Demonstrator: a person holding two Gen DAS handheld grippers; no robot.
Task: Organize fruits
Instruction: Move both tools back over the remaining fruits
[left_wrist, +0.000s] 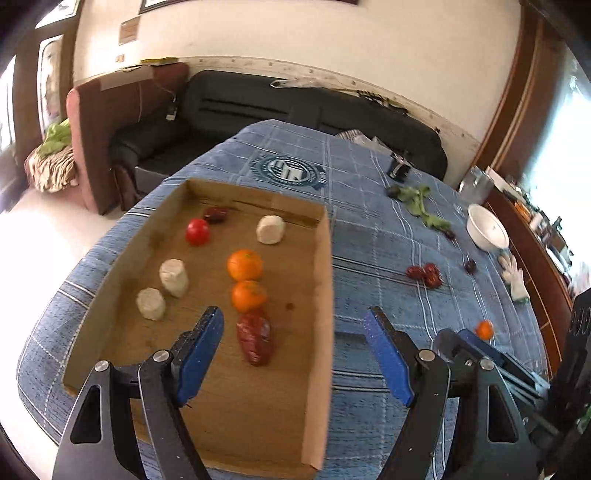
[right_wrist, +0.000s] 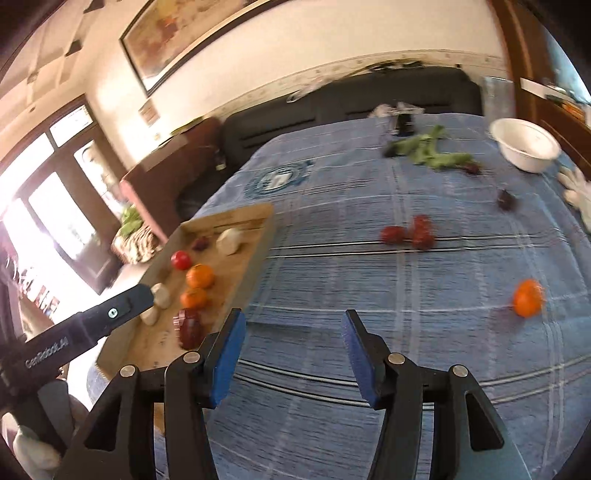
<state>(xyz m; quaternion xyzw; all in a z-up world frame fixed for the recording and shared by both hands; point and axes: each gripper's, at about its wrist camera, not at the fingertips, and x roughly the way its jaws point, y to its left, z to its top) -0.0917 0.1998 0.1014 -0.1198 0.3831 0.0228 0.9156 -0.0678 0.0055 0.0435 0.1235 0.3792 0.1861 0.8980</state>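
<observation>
A shallow cardboard box (left_wrist: 317, 295) lies on the blue checked cloth. It holds two oranges (left_wrist: 245, 264), a red tomato (left_wrist: 197, 232), three pale round pieces (left_wrist: 173, 277), a small dark red fruit (left_wrist: 215, 214) at the back and a dark red fruit (left_wrist: 255, 341) at the front. My left gripper (left_wrist: 295, 325) hangs open above the box's near right part, with nothing between its pads. My right gripper (right_wrist: 293, 328) is open over bare cloth to the right of the box (right_wrist: 255, 251). Loose on the cloth lie an orange (right_wrist: 527, 297), a cluster of red fruits (right_wrist: 410, 232) and a dark fruit (right_wrist: 506, 199).
A white bowl (right_wrist: 524, 146), green leaves (right_wrist: 432, 151) and a white glove (right_wrist: 580, 195) sit at the far right of the table. A small black object (left_wrist: 399, 168) stands at the back. Behind the table runs a dark sofa (left_wrist: 258, 99). A gloved hand (right_wrist: 33, 450) holds the left gripper.
</observation>
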